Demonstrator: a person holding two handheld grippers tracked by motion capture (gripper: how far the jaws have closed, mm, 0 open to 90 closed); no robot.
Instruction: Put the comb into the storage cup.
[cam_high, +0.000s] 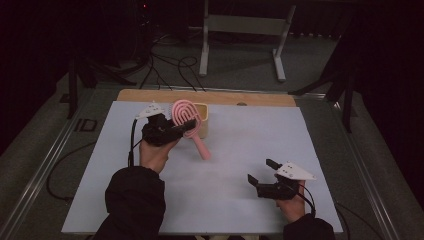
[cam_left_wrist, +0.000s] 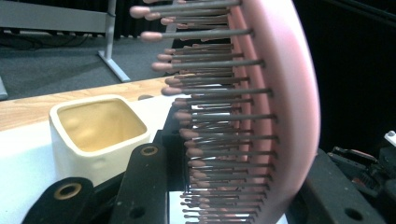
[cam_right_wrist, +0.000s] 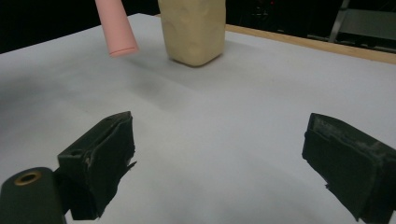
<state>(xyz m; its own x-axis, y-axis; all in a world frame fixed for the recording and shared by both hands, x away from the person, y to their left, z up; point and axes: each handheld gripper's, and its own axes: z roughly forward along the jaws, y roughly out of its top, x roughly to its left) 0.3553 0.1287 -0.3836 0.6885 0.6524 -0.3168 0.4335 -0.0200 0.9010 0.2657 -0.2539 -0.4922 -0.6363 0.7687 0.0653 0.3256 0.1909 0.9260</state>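
Note:
A pink hairbrush (cam_high: 183, 111) with grey, pink-tipped bristles is gripped at its head by my left gripper (cam_high: 185, 126), which is shut on it at the table's back left. Its handle (cam_high: 202, 150) slants down towards the table. In the left gripper view the brush (cam_left_wrist: 280, 116) stands between the black jaws, bristles facing a cream square cup (cam_left_wrist: 93, 126). That cup (cam_high: 204, 117) stands upright just behind the brush. My right gripper (cam_high: 262, 171) rests open near the front right, nothing between its jaws. In the right gripper view (cam_right_wrist: 224, 163) the handle end (cam_right_wrist: 116, 28) and the cup (cam_right_wrist: 194, 28) lie ahead.
A white sheet (cam_high: 240, 150) covers the table, with a wooden strip (cam_high: 210, 96) at its far edge. Beyond it stand a metal frame (cam_high: 245, 25) and cables (cam_high: 170, 67) on the floor. Dark tripod legs (cam_high: 345, 85) stand right of the table.

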